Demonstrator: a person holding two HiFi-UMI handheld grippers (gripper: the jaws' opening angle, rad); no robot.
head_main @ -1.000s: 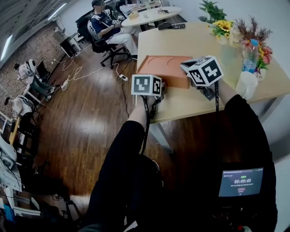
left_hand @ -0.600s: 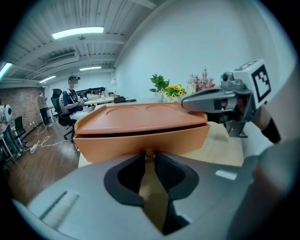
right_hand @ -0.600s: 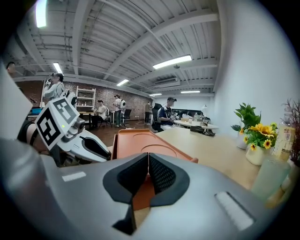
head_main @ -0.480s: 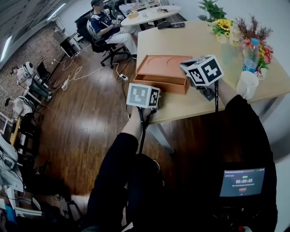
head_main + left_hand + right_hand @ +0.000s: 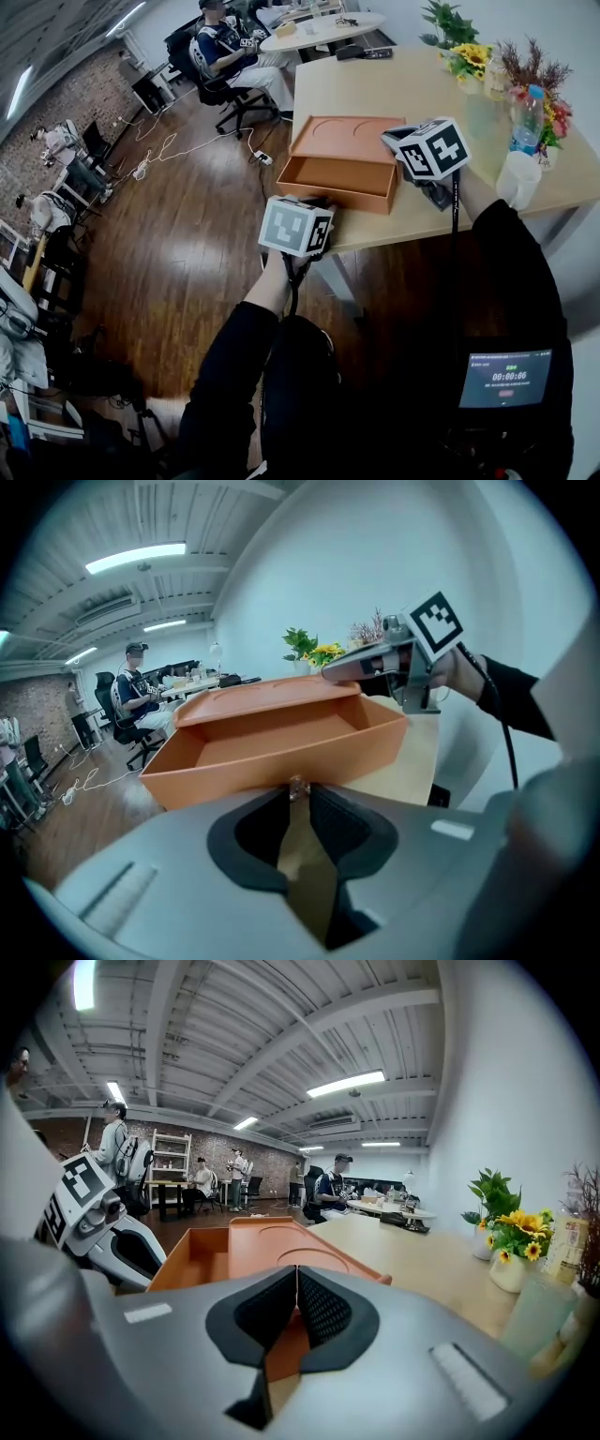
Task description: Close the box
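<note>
In the head view, a matte orange rectangular box (image 5: 339,141) lies at upper centre on the pale worktop (image 5: 412,89). Its tray (image 5: 333,180) is drawn further out than in the earlier frame. In the left gripper view, the left tongs (image 5: 298,797) are clamped on a small shiny pull (image 5: 298,787) at the tray's front wall. In the right gripper view, the right tongs (image 5: 297,1274) are closed and empty, just before the box top with its embossed arcs.

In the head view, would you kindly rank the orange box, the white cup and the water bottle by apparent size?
1. orange box, clearly the largest.
2. white cup and water bottle: they look about alike, the cup squatter, the bottle taller, so I would not rank them.
</note>
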